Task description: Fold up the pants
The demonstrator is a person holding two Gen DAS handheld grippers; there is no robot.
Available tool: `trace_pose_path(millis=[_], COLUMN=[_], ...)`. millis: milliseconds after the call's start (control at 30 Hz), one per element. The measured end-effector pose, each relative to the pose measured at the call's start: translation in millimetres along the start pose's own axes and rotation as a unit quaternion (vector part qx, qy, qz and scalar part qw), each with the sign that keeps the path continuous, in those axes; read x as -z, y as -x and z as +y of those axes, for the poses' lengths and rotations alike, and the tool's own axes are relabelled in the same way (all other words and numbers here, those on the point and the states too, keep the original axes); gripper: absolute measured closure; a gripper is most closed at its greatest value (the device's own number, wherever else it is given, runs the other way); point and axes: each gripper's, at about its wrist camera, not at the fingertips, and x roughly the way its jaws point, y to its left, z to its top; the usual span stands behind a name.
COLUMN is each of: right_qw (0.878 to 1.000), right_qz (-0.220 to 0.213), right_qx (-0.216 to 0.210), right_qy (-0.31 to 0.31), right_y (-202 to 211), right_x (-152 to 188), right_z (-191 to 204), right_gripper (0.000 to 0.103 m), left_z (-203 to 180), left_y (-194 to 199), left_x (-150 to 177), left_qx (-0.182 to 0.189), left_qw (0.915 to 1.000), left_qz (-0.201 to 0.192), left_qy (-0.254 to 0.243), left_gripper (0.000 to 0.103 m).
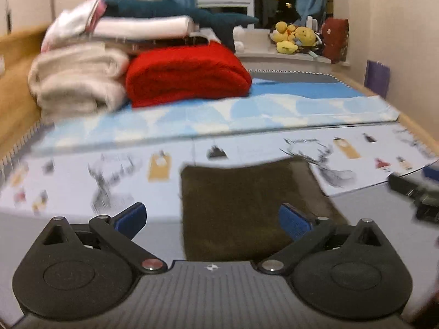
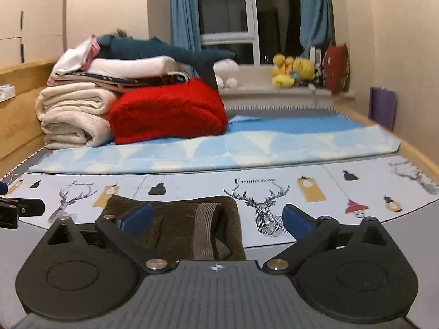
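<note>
Lying folded on the mat point(image 2: 274, 186), pants point(image 2: 175, 227) rest ungripped.

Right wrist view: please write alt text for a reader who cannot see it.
Folded dark brown pants lie on a deer-print mat below the open, empty right gripper. Behind them are a red blanket and stacked bedding.

Ahead of me a red blanket point(image 2: 167, 112) sits folded on the blue sheet point(image 2: 247, 148), touching a stack of cream quilts point(image 2: 71, 118) to its left. A teal plush shark point(image 2: 153, 50) sprawls on top of that stack. Yellow plush toys point(image 2: 293, 72) crowd the windowsill, blue curtains point(image 2: 183, 13) behind, and nearer me I see a deer-print mat point(image 2: 315, 189).
</note>
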Motion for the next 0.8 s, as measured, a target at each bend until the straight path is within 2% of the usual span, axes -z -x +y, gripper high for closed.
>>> trace_pose_path(millis=[67, 167, 200, 333, 500, 633, 800], right_qw=[1.0, 0.999, 0.999, 0.999, 0.998, 0.997, 0.998], right_qz=[0.012, 0.017, 0.023, 0.035, 0.058, 0.07, 0.066], right_qx=[-0.003, -0.009, -0.005, -0.001, -0.002, 0.012, 0.006], right_qy=[-0.004, -0.028, -0.027, -0.012, -0.035, -0.03, -0.017], right_y=[12, 26, 25, 24, 15, 7, 8], right_x=[10, 14, 16, 19, 21, 24, 24], right_z=[4, 8, 10, 15, 10, 10, 13], right_gripper=[0.001, 0.001, 0.001, 0.001, 0.001, 0.001, 0.001], left_z=[-3, -6, -5, -3, 5, 3, -2], left_y=[8, 9, 10, -3, -15, -19, -25], left_x=[17, 29, 29, 33, 36, 37, 37], left_qx=[0.002, 0.011, 0.014, -0.019, -0.012, -0.011, -0.013], left_qw=[0.9992, 0.997, 0.9971, 0.9966, 0.9932, 0.9929, 0.993], left_qz=[0.021, 0.062, 0.06, 0.07, 0.092, 0.099, 0.105], left_qy=[0.034, 0.045, 0.045, 0.04, 0.07, 0.066, 0.053], left_gripper=[0.0, 0.0, 0.0, 0.0, 0.0, 0.0, 0.0])
